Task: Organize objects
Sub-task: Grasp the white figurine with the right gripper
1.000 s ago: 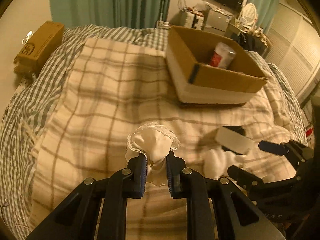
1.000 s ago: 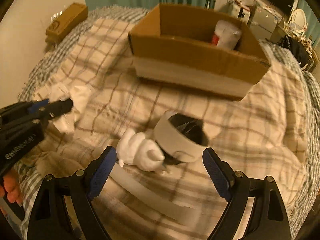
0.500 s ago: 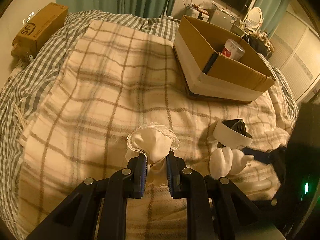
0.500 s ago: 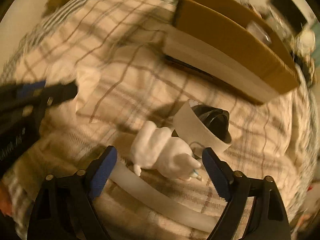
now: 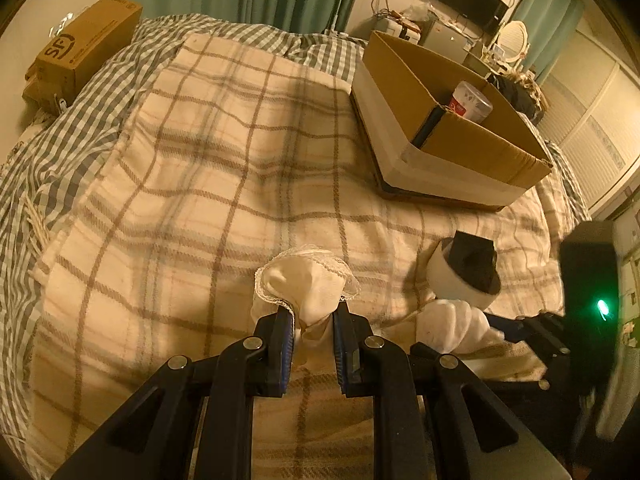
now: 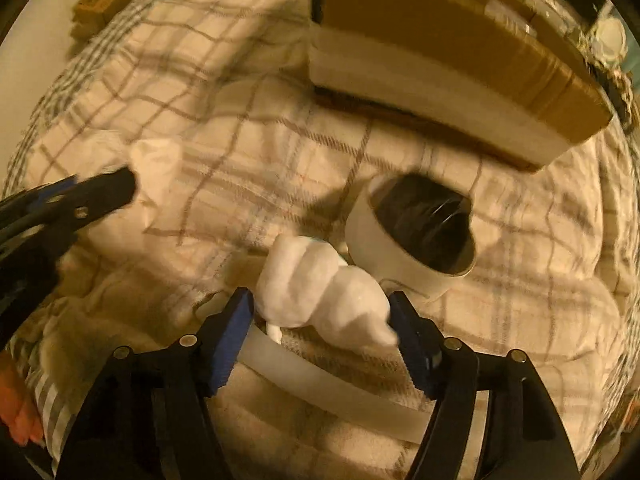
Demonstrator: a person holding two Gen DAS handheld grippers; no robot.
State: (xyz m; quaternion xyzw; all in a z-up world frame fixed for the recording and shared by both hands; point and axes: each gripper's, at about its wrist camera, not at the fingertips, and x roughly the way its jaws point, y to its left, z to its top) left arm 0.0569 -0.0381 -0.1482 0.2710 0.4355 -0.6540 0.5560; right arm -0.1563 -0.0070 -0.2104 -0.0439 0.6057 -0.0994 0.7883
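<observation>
My left gripper [image 5: 313,322] is shut on a white lace-trimmed cloth bundle [image 5: 308,286] and holds it above the plaid blanket. My right gripper [image 6: 322,316] is open, its jaws on either side of a white plush figure [image 6: 320,300] that lies on the blanket; the plush also shows in the left wrist view [image 5: 450,322]. A white cup with dark contents [image 6: 416,232] lies on its side just behind the plush. An open cardboard box [image 5: 448,120] stands farther back with a red-and-white can [image 5: 470,102] inside.
A plaid blanket [image 5: 200,200] covers the bed over a checked duvet [image 5: 52,148]. A brown carton [image 5: 84,44] sits at the far left edge. A white strip [image 6: 328,388] lies under my right gripper. Furniture and curtains stand behind the bed.
My right gripper has moved forward and narrowed around the white plush figure. My left gripper has kept its hold on the cloth bundle while its view shifted.
</observation>
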